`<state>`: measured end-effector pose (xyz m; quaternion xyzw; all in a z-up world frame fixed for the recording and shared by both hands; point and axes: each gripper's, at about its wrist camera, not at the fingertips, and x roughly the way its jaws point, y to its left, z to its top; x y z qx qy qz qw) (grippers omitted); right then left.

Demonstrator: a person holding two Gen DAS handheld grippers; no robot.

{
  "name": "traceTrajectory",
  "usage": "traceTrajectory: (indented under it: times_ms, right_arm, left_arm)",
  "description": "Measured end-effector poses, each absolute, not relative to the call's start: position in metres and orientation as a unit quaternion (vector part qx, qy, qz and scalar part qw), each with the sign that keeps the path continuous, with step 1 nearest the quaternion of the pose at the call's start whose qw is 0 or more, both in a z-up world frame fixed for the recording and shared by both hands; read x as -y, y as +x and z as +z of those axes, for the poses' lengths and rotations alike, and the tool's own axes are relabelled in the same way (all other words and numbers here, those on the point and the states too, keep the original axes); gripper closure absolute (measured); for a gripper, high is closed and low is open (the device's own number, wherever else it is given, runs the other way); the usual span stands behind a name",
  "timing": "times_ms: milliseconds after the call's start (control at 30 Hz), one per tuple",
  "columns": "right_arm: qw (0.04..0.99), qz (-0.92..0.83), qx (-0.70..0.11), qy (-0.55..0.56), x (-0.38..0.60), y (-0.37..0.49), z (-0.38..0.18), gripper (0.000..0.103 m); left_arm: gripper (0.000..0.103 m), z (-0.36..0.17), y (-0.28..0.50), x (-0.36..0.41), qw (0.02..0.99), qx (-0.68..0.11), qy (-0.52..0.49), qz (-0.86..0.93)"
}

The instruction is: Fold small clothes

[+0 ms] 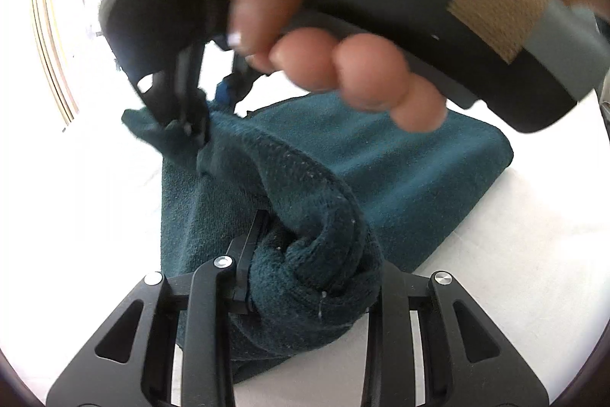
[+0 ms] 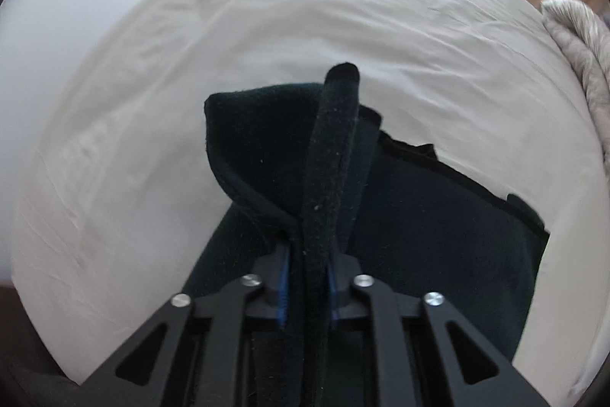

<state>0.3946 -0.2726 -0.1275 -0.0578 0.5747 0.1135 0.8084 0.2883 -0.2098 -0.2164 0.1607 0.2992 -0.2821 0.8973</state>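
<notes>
Nearest the left wrist camera, the left gripper (image 1: 305,266) is clamped on a bunched, twisted fold of the dark teal fleece garment (image 1: 381,170), the fabric wadded between its narrowly set jaws. Beyond it, the rest of the garment lies spread on the white bed sheet (image 1: 495,254). Farther off, the right gripper (image 1: 187,117), held by the person's right hand (image 1: 324,37), pinches the garment's far corner. From the right wrist camera, its jaws are squeezed on a standing fabric ridge above the sheet. A grey blanket (image 2: 579,44) lies at the bed's far edge.
</notes>
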Motion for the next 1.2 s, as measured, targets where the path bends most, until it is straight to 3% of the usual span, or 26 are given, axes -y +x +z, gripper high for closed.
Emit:
traceTrajectory:
  times_ms: [300, 967, 1033, 1067, 1200]
  right_arm:
    - [0.854, 0.116, -0.501, 0.076, 0.364, 0.370, -0.108, 0.092]
    - [0.837, 0.127, -0.459, 0.270, 0.540, 0.333, -0.165, 0.091]
    - [0.831, 0.105, -0.475, 0.271, 0.546, 0.338, -0.176, 0.087]
    - [0.832, 0.077, -0.476, 0.276, 0.553, 0.336, -0.182, 0.079]
    - [0.839, 0.017, -0.451, 0.304, 0.587, 0.313, -0.180, 0.075]
  left_arm:
    - [0.075, -0.196, 0.279, 0.246, 0.892, -0.277, 0.189, -0.304]
    - [0.075, -0.208, 0.266, 0.378, 0.843, -0.284, 0.294, -0.348]
    - [0.072, -0.214, 0.268, 0.379, 0.836, -0.300, 0.302, -0.346]
    - [0.071, -0.217, 0.270, 0.381, 0.832, -0.312, 0.301, -0.346]
    - [0.048, -0.205, 0.271, 0.369, 0.835, -0.324, 0.248, -0.368]
